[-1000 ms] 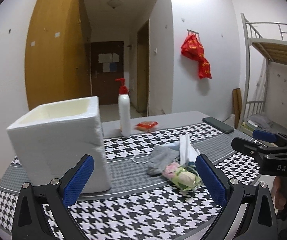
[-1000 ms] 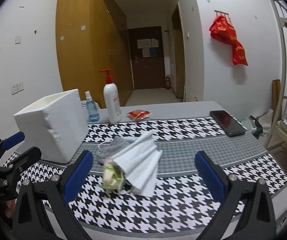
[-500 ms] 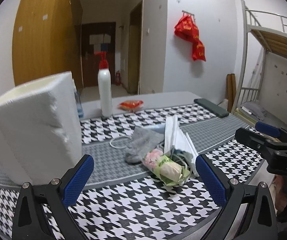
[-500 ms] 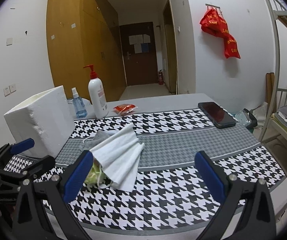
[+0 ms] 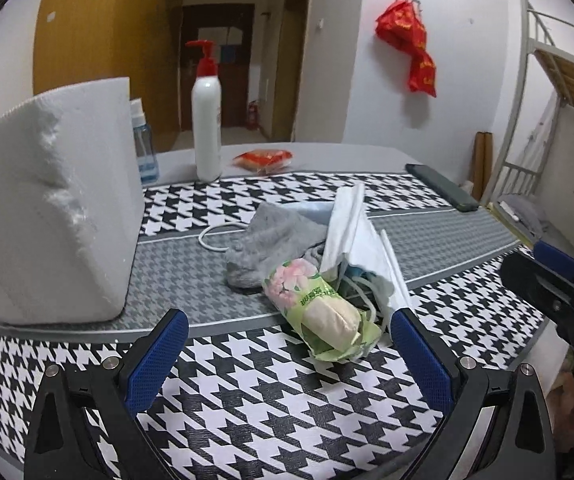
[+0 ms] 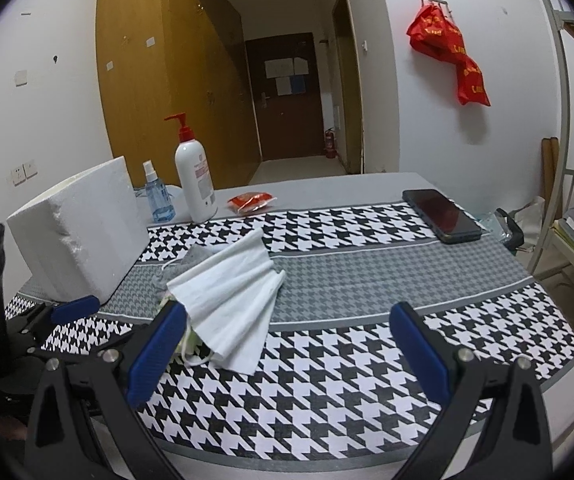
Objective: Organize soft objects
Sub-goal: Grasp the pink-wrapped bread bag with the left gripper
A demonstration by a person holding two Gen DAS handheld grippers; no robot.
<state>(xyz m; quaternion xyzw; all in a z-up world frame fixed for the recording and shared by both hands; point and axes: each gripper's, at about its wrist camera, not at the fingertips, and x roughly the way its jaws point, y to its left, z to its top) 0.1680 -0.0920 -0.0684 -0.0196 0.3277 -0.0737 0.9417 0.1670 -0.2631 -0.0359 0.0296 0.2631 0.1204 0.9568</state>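
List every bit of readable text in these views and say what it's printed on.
No text reads clearly.
Green tissue pack: printed characters, too blurred to read.
Red bags on the wall hook: yellow lettering, illegible.
Pump bottle: reddish label, too small.
Papers on the far door: too distant.
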